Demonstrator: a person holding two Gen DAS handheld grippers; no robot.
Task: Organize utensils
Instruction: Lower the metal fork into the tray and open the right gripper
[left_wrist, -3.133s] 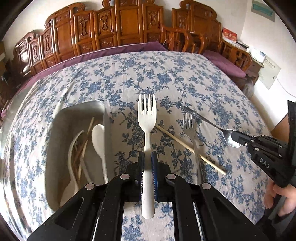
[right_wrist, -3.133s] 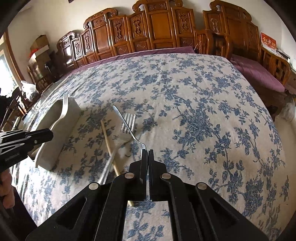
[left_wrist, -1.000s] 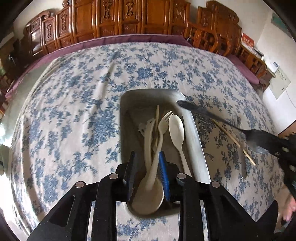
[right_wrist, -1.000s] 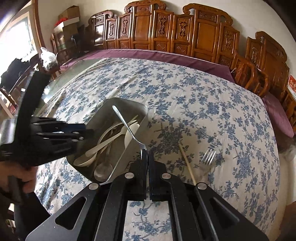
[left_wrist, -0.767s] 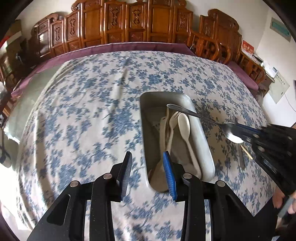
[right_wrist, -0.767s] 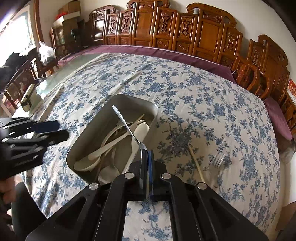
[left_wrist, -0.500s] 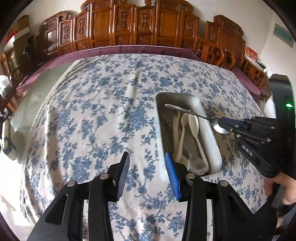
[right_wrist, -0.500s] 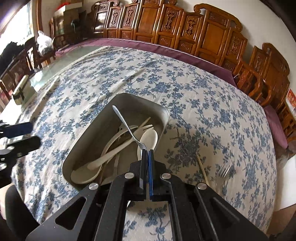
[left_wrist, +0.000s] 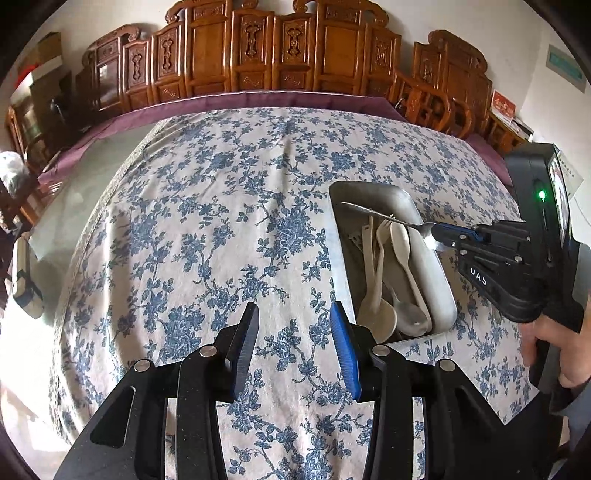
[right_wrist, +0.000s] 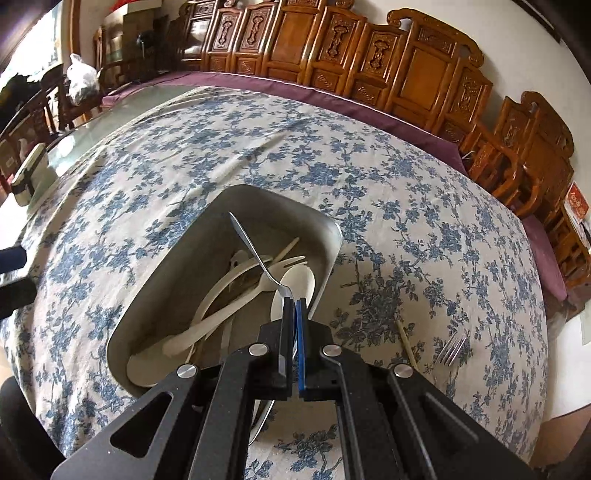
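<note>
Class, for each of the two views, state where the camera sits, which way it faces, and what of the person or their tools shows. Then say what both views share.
Left wrist: on the left gripper, open above the floral tablecloth, facing the carved chairs; right gripper and hand visible.
Right wrist: on the right gripper, shut on a metal spoon over the metal tray; left gripper's tips at the left edge.
Shared: tray, spoon, white utensils, tablecloth.

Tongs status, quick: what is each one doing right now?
Left tongs: open, holding nothing, above the tablecloth.
Right tongs: closed on the metal spoon, held over the tray.
</note>
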